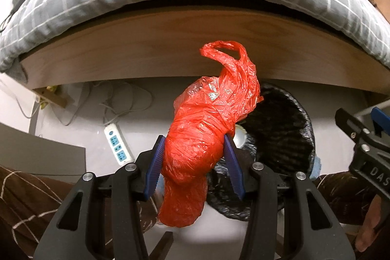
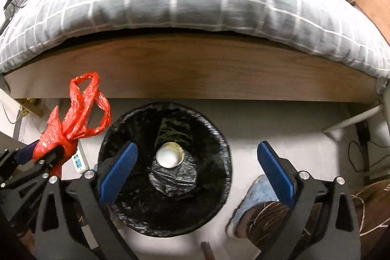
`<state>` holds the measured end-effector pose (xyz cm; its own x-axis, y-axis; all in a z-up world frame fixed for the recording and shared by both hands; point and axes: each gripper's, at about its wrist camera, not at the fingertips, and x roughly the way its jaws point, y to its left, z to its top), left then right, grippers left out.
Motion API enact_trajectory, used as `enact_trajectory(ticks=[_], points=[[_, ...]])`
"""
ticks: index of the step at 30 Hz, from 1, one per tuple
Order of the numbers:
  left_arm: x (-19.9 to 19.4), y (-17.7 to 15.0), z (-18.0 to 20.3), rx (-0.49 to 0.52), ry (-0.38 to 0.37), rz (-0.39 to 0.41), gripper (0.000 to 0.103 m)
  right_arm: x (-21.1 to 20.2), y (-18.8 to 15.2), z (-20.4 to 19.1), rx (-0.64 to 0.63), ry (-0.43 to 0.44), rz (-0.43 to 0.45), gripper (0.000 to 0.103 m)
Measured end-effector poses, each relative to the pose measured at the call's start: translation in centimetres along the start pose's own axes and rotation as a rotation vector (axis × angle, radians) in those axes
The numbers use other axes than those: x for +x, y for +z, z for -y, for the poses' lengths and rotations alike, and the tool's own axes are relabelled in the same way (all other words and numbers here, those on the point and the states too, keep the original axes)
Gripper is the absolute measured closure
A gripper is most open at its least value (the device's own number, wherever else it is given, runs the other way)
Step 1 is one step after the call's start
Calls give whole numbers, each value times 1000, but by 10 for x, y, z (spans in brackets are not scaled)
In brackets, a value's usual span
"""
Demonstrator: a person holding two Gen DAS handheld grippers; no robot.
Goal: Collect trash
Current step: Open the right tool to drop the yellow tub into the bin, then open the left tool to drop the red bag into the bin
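Left gripper [image 1: 193,162]: black frame, blue ribbed pads, angled steeply downward, clamped on load. Right gripper [image 2: 195,168]: same build, jaws spread wide, empty.

Both wrist views look steeply down, sharing the bin [image 1: 280,123] and bed [image 2: 195,65].

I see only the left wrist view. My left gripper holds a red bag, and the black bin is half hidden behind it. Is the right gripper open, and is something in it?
Observer: The right gripper is wide open and empty, above the bin.
Operator: Is the bin empty inside?
Observer: No, one white cup lies at the bottom.
Operator: Is the bag over the opening?
Observer: In the right wrist view the red bag appears left of the rim, not over the opening.
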<state>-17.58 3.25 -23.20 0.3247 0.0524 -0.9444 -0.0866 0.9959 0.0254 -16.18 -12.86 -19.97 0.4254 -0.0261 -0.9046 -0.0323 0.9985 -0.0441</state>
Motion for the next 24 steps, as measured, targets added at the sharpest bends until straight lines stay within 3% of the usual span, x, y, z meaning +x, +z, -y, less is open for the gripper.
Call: enact_trajectory(ticks=[13,22,24], points=[[19,2,69,84,-81,-45,56,-6,-20,70,99,-61,-27,8],[25,1,100,142,-105,-64,55,-7,-25,93,152,-86,-32,8],[26,1,101,147,-95,-63,51,-6,-25,93,155,-83,-30,8]])
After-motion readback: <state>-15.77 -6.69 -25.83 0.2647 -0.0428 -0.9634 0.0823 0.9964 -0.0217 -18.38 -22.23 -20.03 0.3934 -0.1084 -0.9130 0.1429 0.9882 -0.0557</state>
